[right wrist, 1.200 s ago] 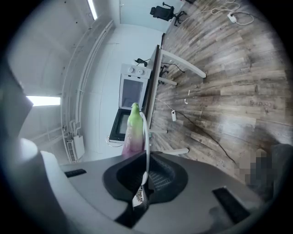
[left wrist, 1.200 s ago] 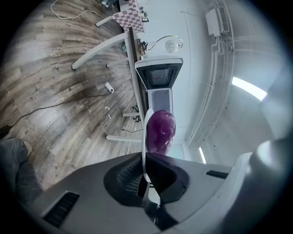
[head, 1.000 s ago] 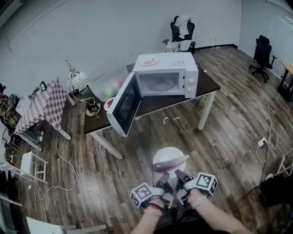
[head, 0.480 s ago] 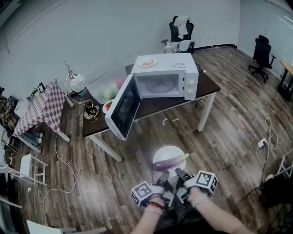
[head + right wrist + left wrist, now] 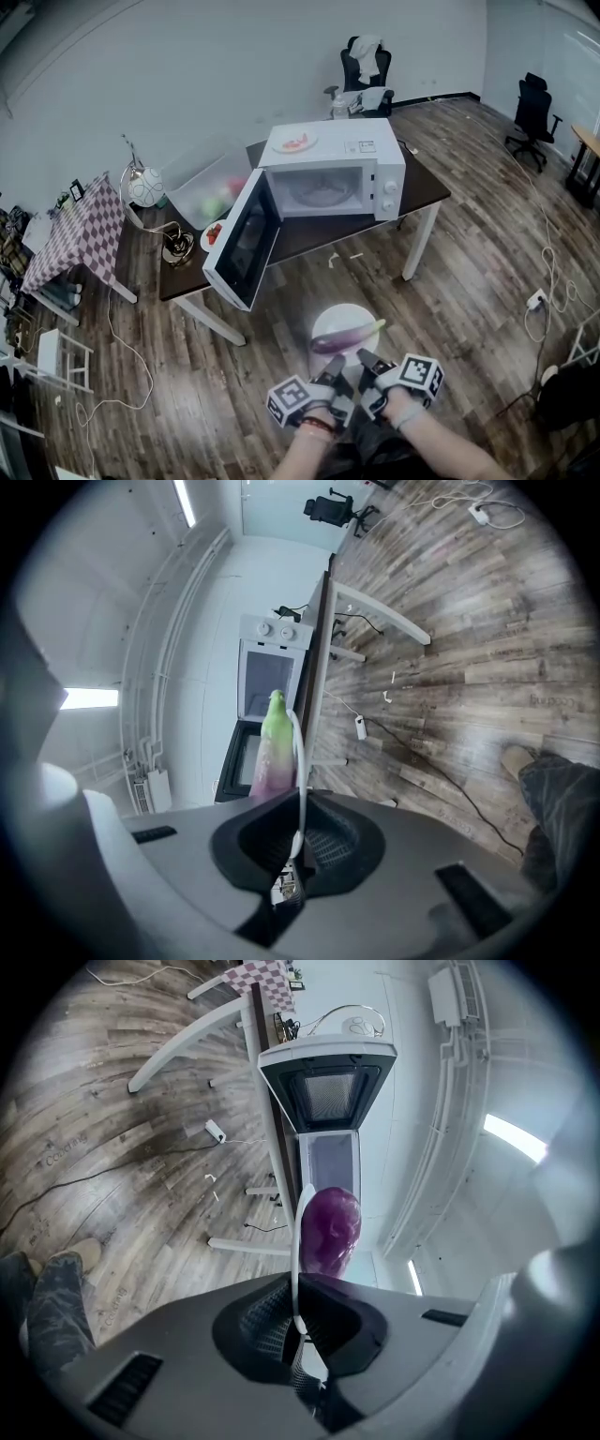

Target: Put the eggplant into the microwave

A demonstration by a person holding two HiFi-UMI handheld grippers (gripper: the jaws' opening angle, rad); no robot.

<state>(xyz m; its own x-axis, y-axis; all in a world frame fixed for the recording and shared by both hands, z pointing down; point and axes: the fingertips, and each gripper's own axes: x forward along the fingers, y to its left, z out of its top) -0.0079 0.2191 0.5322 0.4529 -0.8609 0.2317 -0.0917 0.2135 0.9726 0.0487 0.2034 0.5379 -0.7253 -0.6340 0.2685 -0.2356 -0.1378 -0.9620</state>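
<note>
Closest in, the left gripper (image 5: 331, 371) and right gripper (image 5: 368, 362) sit side by side. Each has its jaws pinched tight on the near rim of one white plate (image 5: 344, 315), held level over the wooden floor (image 5: 469, 281). The eggplant (image 5: 343, 338) lies across that plate just beyond both sets of jaws, touching neither. Its green stem points to the right.

The left gripper view shows the plate edge-on between that gripper's closed jaws, with only the eggplant's blunt purple end (image 5: 330, 1227) beside the rim. The right gripper view shows the same thin rim clamped and only the pale green stem end (image 5: 274, 742). The head view alone shows the whole eggplant.

Beyond the plate, bare floor runs up to the front edge of the dark table (image 5: 424, 180). On the table stands the microwave (image 5: 375, 169). Its door (image 5: 242, 240) is swung wide to the left, out past the table's front edge, so the cavity faces the plate unblocked. A small plate (image 5: 294, 142) rests on the microwave's top.
</note>
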